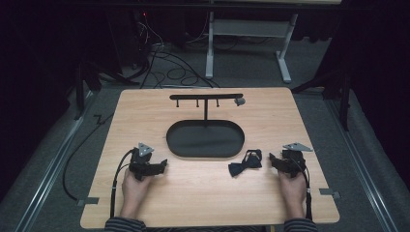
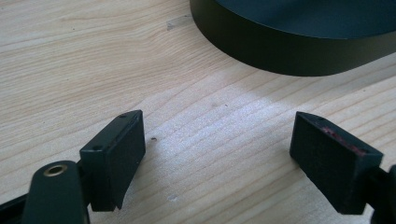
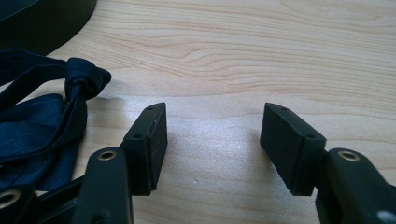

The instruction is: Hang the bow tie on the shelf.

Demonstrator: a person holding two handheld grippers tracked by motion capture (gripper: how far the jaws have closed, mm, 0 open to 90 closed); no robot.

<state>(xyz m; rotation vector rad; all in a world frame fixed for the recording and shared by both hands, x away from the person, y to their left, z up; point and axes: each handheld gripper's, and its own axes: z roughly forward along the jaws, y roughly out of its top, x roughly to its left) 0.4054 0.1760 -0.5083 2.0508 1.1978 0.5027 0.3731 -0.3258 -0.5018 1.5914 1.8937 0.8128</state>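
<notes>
A: We had the wooden table (image 1: 145, 203) before us, then the black oval tray (image 1: 205, 138) with its hook stand (image 1: 206, 96), and the dark bow tie (image 1: 245, 163) lay on the wood just beside our right gripper (image 1: 273, 160), near the tray's right end.

B: Both our grippers rested with jaws spread and nothing between them, the left gripper (image 1: 163, 164) well apart from the tie. We judged the pickup hadn't begun; next we needed to swing the right jaws over the tie's knot (image 3: 84, 77) and close. We read no writing anywhere.
</notes>
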